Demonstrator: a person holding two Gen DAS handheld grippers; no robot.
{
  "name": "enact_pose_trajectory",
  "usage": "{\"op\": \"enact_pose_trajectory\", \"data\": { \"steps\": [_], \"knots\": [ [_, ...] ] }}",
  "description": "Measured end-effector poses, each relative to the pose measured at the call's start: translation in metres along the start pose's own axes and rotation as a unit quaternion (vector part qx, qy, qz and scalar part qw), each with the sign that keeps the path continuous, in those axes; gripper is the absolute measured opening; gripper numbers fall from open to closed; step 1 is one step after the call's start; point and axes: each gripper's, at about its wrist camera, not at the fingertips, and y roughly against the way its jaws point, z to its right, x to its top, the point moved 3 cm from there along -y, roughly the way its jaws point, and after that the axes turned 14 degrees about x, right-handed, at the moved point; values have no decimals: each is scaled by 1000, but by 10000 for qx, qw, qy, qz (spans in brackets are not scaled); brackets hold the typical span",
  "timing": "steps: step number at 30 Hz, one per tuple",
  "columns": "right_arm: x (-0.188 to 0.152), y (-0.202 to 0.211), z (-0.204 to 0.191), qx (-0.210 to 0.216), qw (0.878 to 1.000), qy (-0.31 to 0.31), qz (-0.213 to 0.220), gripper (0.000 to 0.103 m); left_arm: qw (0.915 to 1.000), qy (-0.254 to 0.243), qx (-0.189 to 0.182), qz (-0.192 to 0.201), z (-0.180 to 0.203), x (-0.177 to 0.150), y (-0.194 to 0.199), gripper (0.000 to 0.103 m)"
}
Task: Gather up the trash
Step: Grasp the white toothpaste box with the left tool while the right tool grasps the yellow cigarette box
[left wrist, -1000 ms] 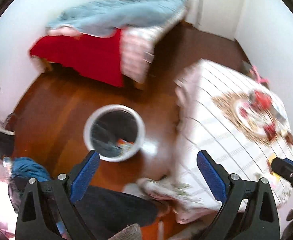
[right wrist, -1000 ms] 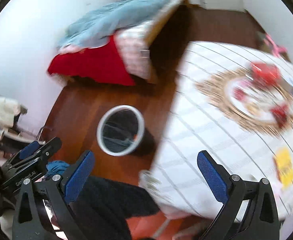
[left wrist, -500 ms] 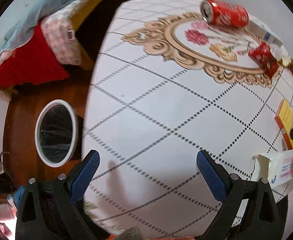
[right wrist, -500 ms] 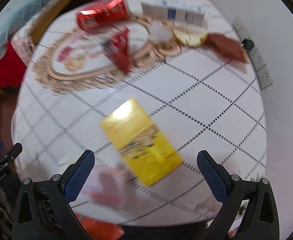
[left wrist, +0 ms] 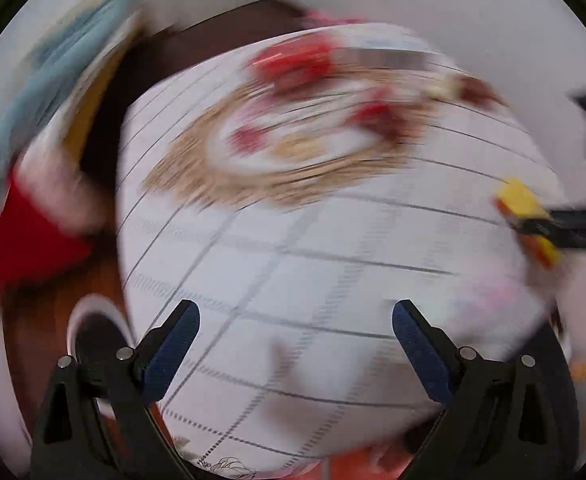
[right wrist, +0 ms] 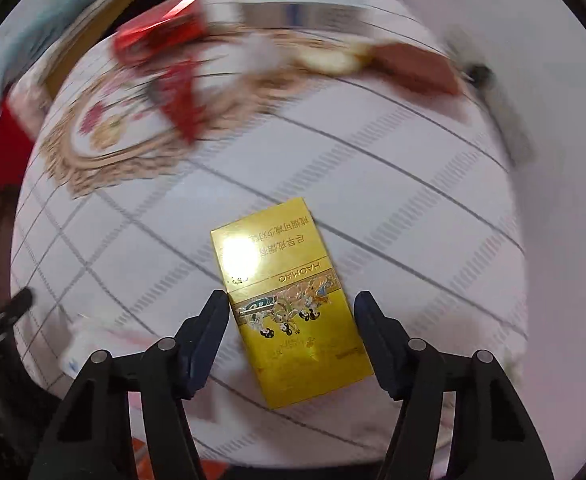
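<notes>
Right gripper (right wrist: 291, 316), jaws parted and not yet touching, is straddling the yellow cigarette pack (right wrist: 289, 300) lying flat on the table (right wrist: 413, 208), long axis running roughly along the fingers; left gripper (left wrist: 295, 338), spread and holding nothing, is hovering farther off.

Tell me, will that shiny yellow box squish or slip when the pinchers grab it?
The yellow box looks like a thin cardboard pack, so it is probably light and may dent if squeezed hard. Its glossy face shows glare, so it could slip a little. It lies flat on the tablecloth between the right gripper's open fingers, so rolling seems unlikely.
</notes>
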Motion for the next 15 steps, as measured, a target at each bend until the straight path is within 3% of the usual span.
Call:
{"op": "enact_pose_trajectory", "data": {
  "steps": [2,6,10,12,15],
  "knots": [
    [-12,9,23,-28,9995,-311,3,66,9967,-692,-430,54,33,8,13,98],
    [-32,17,53,15,9975,-710,16,66,9817,-1801,-614,-24,91,14,4,98],
    [-41,19,67,168,9963,-838,9,69,9734,-2179,-638,-321,114,16,-23,93],
    [-47,23,68,211,9966,-802,-16,70,9723,-2200,-631,-479,117,16,-31,65],
    [-50,24,66,101,9978,-649,-57,70,9791,-1859,-616,-553,110,21,-33,60]
  ]
}}
